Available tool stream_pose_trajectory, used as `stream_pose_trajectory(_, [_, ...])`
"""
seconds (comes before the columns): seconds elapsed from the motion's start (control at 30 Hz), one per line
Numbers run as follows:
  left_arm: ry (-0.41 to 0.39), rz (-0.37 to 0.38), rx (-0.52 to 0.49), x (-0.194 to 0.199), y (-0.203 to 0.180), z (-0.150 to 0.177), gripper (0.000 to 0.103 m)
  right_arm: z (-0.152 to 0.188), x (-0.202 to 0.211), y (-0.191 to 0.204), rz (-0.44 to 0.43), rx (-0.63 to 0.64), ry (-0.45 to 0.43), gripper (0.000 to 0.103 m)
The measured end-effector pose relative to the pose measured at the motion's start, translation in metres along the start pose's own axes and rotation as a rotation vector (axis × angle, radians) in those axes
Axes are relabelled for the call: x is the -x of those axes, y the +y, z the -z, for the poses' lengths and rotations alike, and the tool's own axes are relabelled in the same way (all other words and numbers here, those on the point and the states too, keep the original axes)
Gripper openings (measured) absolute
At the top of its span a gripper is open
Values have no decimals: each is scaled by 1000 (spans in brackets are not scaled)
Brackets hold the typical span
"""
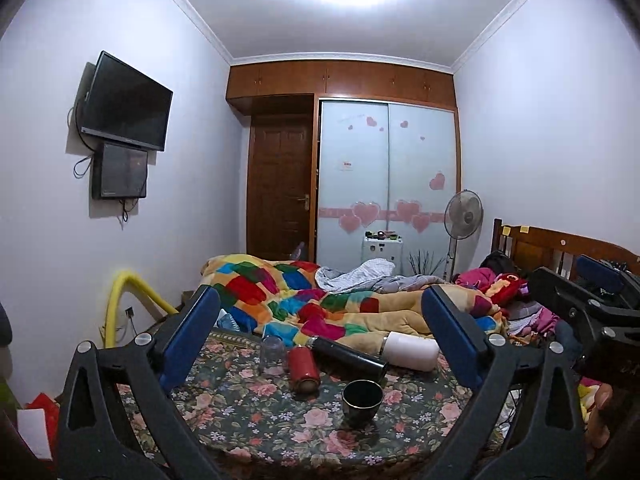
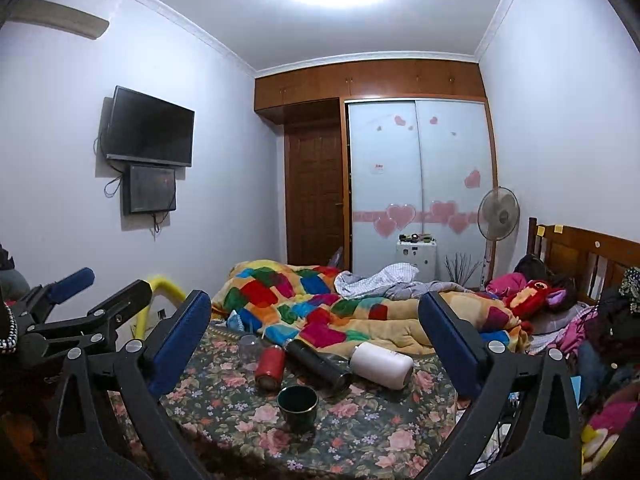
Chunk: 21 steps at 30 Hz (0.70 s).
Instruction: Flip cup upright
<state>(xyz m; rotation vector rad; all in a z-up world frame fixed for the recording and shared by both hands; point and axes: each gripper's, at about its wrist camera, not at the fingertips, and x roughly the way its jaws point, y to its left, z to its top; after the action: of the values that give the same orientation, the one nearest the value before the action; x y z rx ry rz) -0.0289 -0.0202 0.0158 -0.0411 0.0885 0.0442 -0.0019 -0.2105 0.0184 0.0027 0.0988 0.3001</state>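
On the floral-covered desk the dark cup stands mouth up, nearest the cameras. Just behind the cup lie a red bottle, a black flask and a white tumbler. Left gripper and right gripper hover above the cup, both spread wide and holding nothing.

Cup upright at front of table — behind it a can on its side, jar left of can, two bottles lying right — quilt on bed behind table.
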Motion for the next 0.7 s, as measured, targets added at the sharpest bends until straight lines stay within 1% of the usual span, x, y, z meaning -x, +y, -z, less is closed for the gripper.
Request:
stream_pose_trajectory(0.27, [18,9,-1,2,-2,3,102,8,2,-9,3,-29,35,103])
stream_pose_trajectory(0.43, [31,15,5,0,-2,5,102,9,9,-7,4,-24,40,103])
stream_pose_trajectory(0.7, [45,14,6,-4,-3,9,103,9,9,-5,3,-21,44,103])
